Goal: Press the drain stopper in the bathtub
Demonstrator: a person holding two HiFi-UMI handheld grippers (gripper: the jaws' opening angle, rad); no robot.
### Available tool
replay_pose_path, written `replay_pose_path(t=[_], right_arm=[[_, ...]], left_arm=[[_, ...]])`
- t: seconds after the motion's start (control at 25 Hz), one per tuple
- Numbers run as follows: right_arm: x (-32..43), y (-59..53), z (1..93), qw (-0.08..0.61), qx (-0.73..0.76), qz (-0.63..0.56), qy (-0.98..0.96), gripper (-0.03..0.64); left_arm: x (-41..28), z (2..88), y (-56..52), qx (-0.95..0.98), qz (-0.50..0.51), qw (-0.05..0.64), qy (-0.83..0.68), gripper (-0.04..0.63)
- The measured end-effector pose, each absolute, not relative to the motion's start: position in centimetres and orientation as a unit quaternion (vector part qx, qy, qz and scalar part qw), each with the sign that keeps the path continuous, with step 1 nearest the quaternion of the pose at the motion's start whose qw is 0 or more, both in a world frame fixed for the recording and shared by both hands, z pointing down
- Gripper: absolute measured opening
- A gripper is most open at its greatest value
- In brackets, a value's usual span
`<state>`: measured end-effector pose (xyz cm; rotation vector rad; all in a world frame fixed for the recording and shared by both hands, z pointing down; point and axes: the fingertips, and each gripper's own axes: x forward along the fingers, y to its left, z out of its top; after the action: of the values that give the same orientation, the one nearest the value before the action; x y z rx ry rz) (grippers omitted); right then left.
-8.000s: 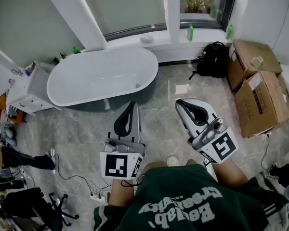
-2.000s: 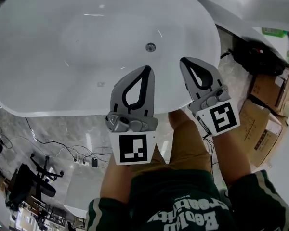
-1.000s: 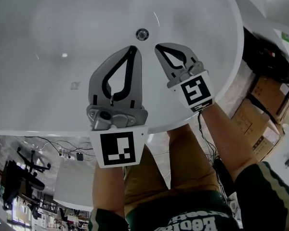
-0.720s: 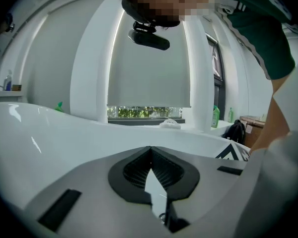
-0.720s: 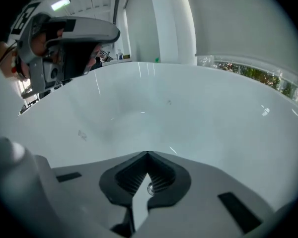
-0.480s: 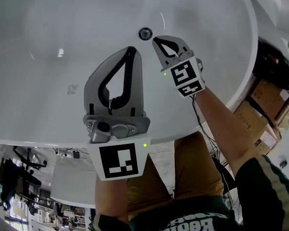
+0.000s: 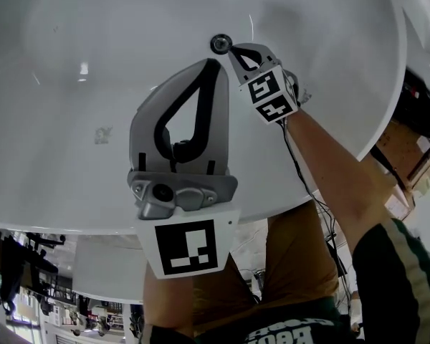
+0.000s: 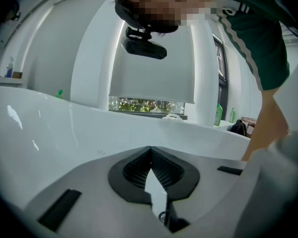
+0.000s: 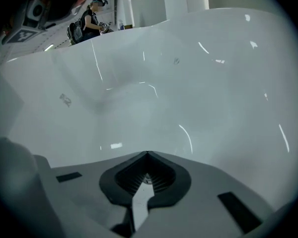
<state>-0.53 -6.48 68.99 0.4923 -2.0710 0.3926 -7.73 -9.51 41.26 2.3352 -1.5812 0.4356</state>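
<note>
The white bathtub [image 7: 72, 192] fills the head view. Its round chrome drain stopper [image 7: 219, 44] sits on the tub floor near the top centre. My right gripper [image 7: 233, 48] reaches down into the tub, jaws shut and empty, its tip right beside the stopper's right edge; whether it touches is unclear. In the right gripper view the shut right gripper [image 9: 147, 154] points at the smooth tub wall [image 9: 188, 83], and the stopper is hidden under the jaws. My left gripper [image 7: 213, 63] hangs higher over the tub, shut on nothing. The left gripper [image 8: 150, 148] faces the far tub rim [image 8: 89, 118].
Cardboard boxes [image 7: 410, 153] and a black bag [image 7: 428, 106] lie on the floor right of the tub. Green bottles [image 8: 218, 115] stand on the window sill beyond the tub. Dark chairs and cables [image 7: 14, 264] show at lower left. A person stands in the background [image 9: 93, 17].
My right gripper has gone forward and down into the tub, from beside the left gripper to the stopper's edge. The view has closed in on the tub. The left gripper has stayed shut.
</note>
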Motion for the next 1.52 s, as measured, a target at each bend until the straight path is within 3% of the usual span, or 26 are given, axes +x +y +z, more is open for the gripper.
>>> replay_pose_path(t=[0.64,0.92,1.52], right_arm=[[-0.7,-4.7,78.7,0.544,0.171,0.156,-0.807,0.014],[-0.6,-4.9,81.0,0.567,0.168,0.144,-0.794,0.014],[-0.7,-4.9,84.0,0.623,0.176,0.102,-0.755,0.014]], left_arm=[[-11.6,45.0,-8.7,0.799,0.149,0.164,-0.559,0.009],[-12.2,46.0,-8.5,0.788,0.123,0.199,-0.569,0.009],[-12.6,47.0,-8.4,0.794,0.122,0.204,-0.560,0.009]])
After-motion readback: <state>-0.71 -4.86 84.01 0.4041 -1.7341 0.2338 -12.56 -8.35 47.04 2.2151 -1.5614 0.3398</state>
